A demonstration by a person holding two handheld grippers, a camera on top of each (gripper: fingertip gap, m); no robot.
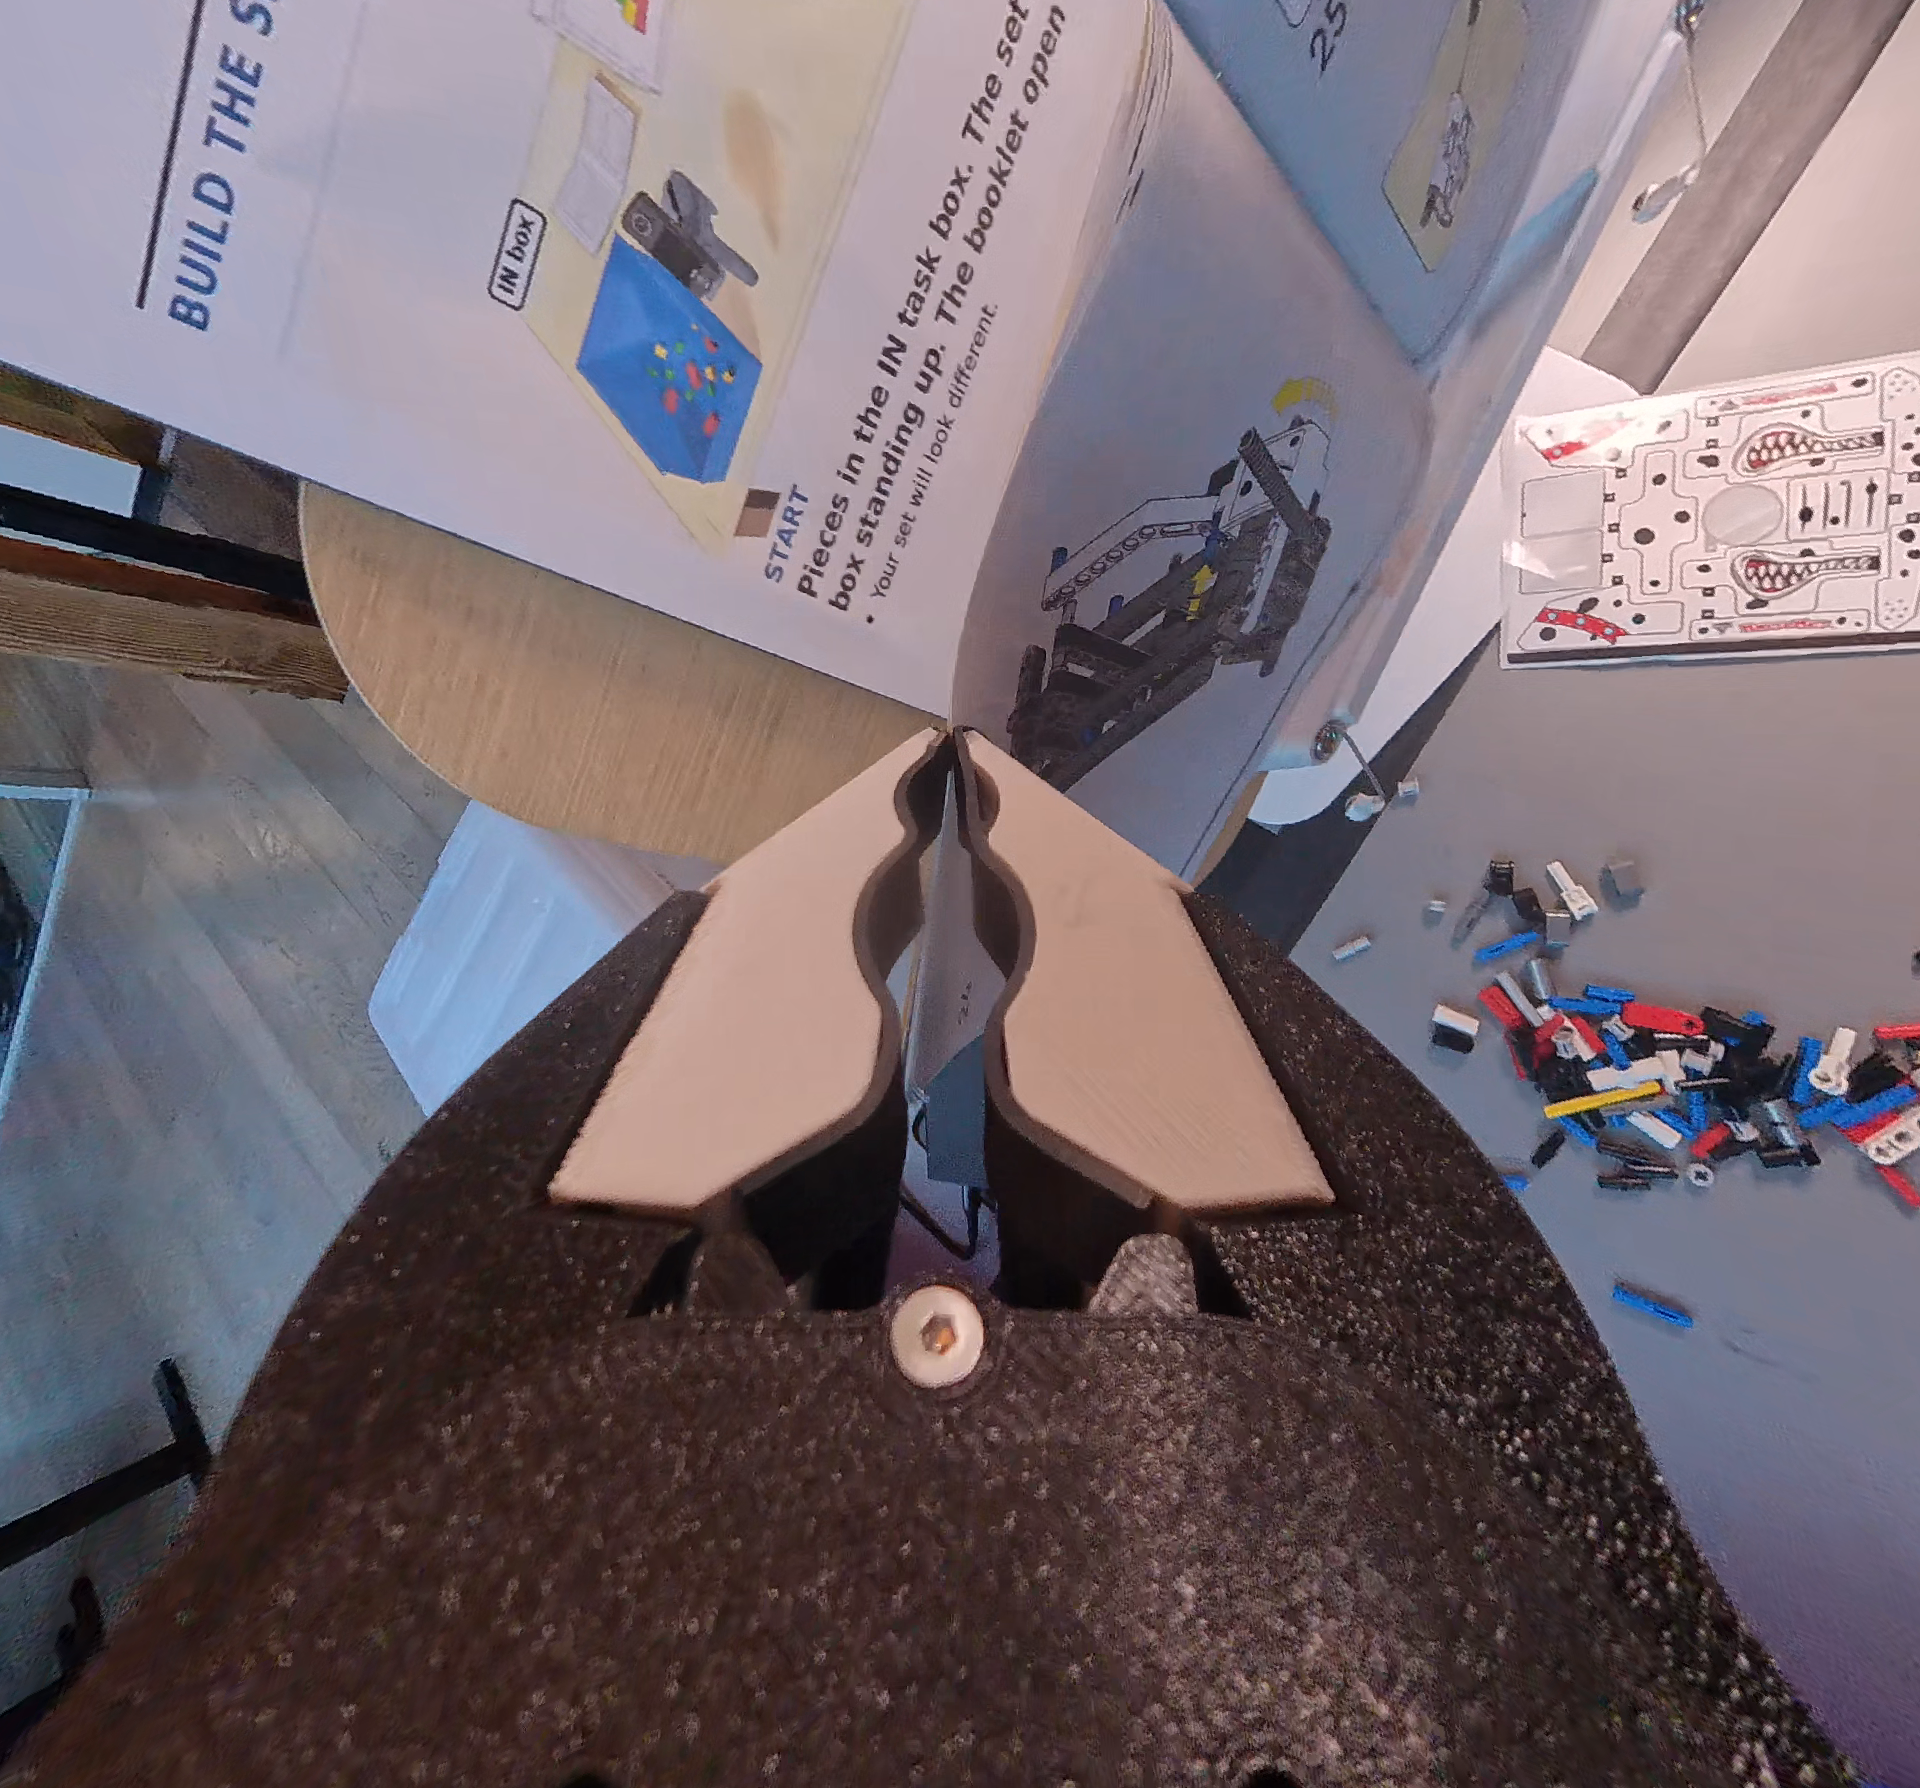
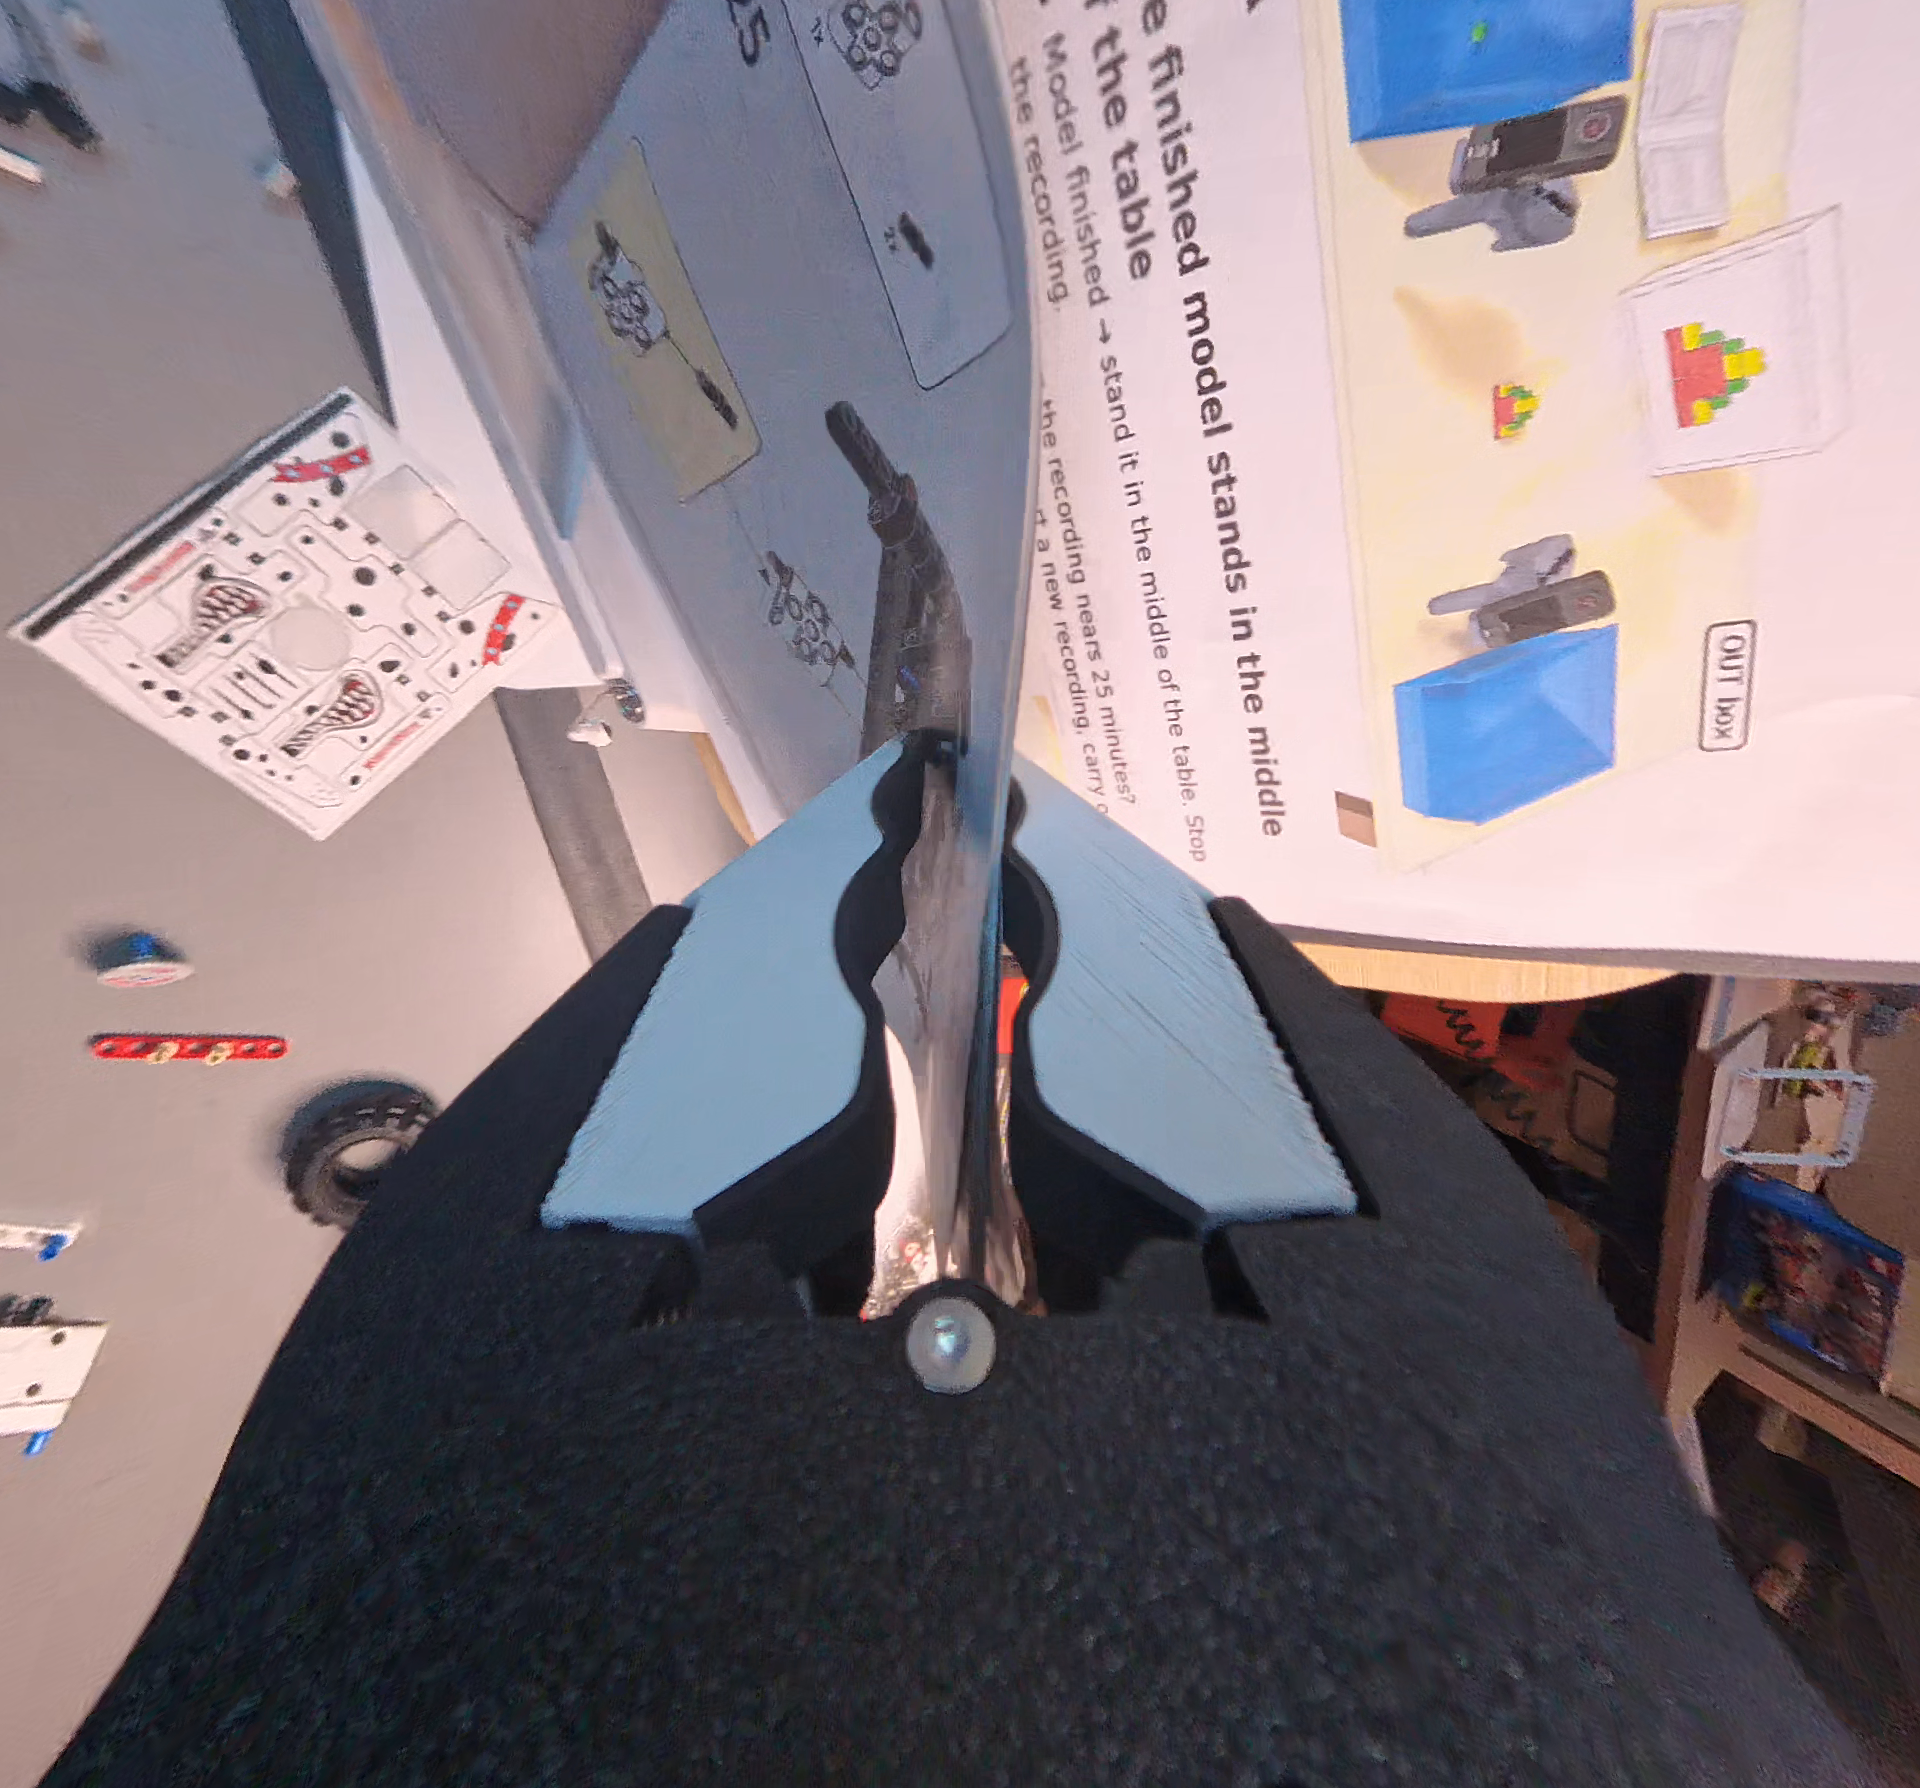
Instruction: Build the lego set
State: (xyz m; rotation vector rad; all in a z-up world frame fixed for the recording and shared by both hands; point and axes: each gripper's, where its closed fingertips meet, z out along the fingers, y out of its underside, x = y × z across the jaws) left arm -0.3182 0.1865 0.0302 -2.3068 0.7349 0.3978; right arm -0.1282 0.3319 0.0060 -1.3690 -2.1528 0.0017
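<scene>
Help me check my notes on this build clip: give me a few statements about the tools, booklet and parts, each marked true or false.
1. The left tool is shut on a booklet page. True.
2. The right tool is open and empty. False: it too is shut on a thin page.
3. The sticker sheet lies on the grey table. True.
4. The loose pieces are sorted in a blue box. False: they lie scattered on the table.
5. A black tyre lies on the table. True.
</scene>
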